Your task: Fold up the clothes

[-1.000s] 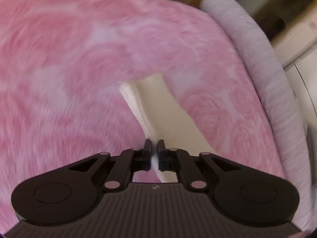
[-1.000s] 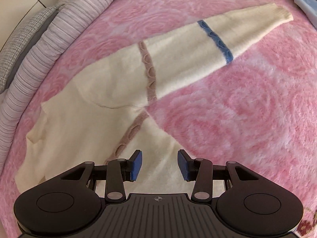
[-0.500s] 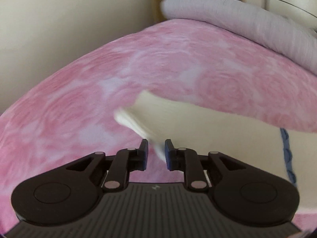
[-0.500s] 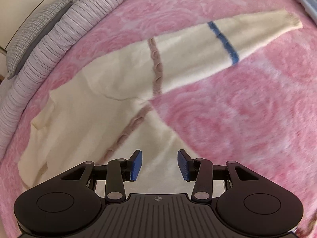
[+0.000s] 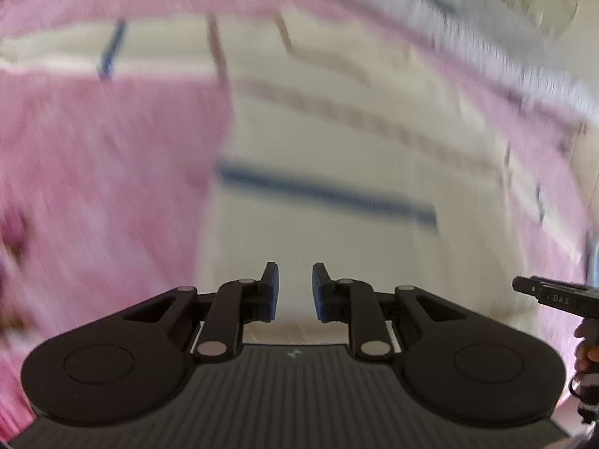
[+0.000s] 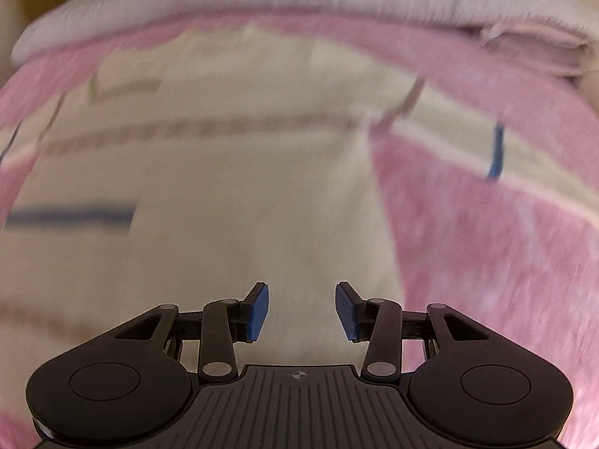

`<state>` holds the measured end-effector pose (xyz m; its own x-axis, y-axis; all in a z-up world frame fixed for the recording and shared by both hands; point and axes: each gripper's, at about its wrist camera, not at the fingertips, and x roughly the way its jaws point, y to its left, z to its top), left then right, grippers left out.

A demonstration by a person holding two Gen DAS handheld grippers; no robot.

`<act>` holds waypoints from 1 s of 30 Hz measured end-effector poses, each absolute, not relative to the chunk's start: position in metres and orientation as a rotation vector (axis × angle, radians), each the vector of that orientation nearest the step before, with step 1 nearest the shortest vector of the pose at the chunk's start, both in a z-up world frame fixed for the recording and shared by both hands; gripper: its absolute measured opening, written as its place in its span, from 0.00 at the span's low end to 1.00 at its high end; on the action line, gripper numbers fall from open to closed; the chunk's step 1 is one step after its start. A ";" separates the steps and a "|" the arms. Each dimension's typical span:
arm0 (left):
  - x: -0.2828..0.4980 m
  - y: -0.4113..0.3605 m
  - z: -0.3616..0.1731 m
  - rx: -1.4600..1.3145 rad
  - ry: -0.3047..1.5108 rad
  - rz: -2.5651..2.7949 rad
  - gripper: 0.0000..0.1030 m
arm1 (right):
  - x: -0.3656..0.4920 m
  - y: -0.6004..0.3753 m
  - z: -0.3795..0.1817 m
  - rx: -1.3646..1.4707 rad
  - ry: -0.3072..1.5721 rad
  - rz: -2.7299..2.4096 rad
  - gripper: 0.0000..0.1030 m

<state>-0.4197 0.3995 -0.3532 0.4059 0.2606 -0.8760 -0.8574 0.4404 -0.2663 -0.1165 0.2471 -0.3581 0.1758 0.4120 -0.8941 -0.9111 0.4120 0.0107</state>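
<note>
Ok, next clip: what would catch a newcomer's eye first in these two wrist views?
The cream sweater fills the middle of both views, spread flat on the pink fleece blanket, with a blue stripe and a brownish stripe crossing it. In the foreground, the left gripper and the right gripper hang over its near edge, fingers apart with nothing between them. Both pictures are heavily motion-blurred.

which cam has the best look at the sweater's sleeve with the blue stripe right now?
Right wrist. The sleeve of the cream sweater runs out over the pink blanket, its blue stripe fairly crisp. Left wrist shows a sleeve near the top left edge, more motion-smeared; I cannot tell whether it is the same one.
</note>
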 end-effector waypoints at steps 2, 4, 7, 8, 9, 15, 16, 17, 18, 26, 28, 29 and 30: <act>-0.419 0.371 -0.368 -0.801 0.912 0.860 0.16 | -0.127 0.219 -0.366 -0.643 1.008 1.039 0.42; -0.422 0.343 -0.369 -0.770 0.912 0.923 0.17 | -0.138 0.186 -0.370 -0.656 1.000 1.041 0.42; -0.425 0.321 -0.355 -0.800 1.007 0.968 0.16 | -0.144 0.150 -0.368 -0.688 1.079 1.038 0.42; -0.425 0.311 -0.344 -0.813 1.040 0.979 0.16 | -0.143 0.141 -0.364 -0.692 1.123 1.038 0.42; -0.425 0.301 -0.333 -0.825 1.071 0.990 0.16 | -0.141 0.134 -0.357 -0.695 1.157 1.028 0.42; -0.405 0.243 -0.238 -0.702 1.041 1.039 0.22 | -0.132 0.110 -0.256 -0.534 1.044 1.092 0.42; -0.400 0.240 -0.223 -0.686 1.025 1.041 0.24 | -0.131 0.112 -0.240 -0.527 1.014 1.106 0.42; -0.394 0.236 -0.208 -0.671 1.009 1.043 0.27 | -0.130 0.114 -0.224 -0.513 0.988 1.121 0.42; -0.389 0.233 -0.192 -0.655 0.993 1.045 0.27 | -0.128 0.116 -0.209 -0.500 0.962 1.135 0.42; -0.364 0.216 -0.106 -0.570 0.884 1.083 0.34 | -0.122 0.104 -0.126 -0.374 0.892 1.186 0.43; -0.361 0.210 -0.095 -0.572 0.889 1.087 0.34 | -0.123 0.101 -0.116 -0.369 0.916 1.195 0.42; -0.360 0.208 -0.091 -0.576 0.890 1.088 0.34 | -0.123 0.100 -0.112 -0.373 0.937 1.197 0.43; -0.359 0.206 -0.086 -0.577 0.890 1.085 0.34 | -0.124 0.099 -0.109 -0.370 0.957 1.197 0.43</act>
<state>-0.3593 0.2055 -0.0864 0.1907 0.5028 -0.8431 -0.9251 0.3793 0.0170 -0.1242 0.0985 -0.1087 0.0497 0.6161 -0.7861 -0.9027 0.3646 0.2287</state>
